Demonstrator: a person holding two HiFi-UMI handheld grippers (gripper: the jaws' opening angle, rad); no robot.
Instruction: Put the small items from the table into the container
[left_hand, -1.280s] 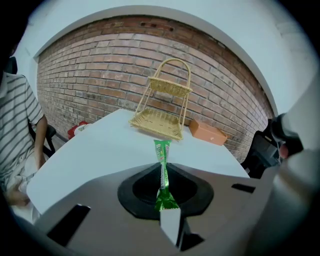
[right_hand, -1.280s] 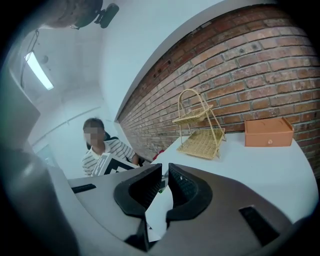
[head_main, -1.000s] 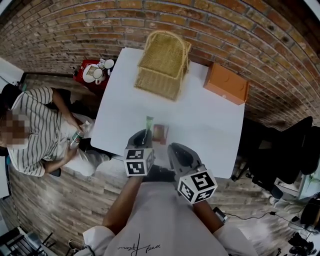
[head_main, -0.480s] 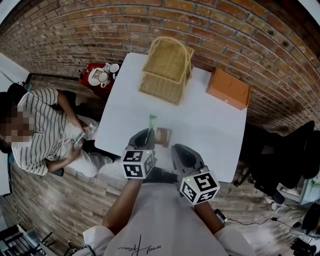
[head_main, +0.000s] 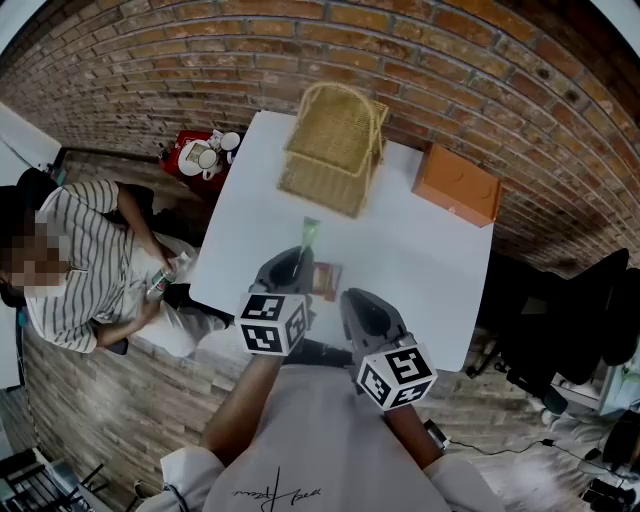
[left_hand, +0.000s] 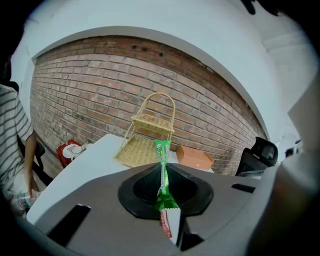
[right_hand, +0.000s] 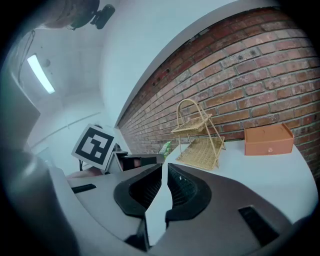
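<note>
The green sachet (left_hand: 161, 160) sits pinched edge-on in the left gripper (head_main: 292, 268), above the table's (head_main: 420, 250) near edge, with the wicker basket (head_main: 335, 140) well apart at the far side. The right gripper (right_hand: 164, 170) is pressed together, empty. The thin hold (only the sachet's tail end) could slip on the way — dropping it short.

White table (head_main: 420, 250) is carrying three things. Two-tier wicker basket (head_main: 335, 150) is sitting at the far edge, with an orange box (head_main: 457, 186) lying beside it toward the far right corner. Small brown packet (head_main: 326, 280) is lying flat near the front edge, well apart from both.
</note>
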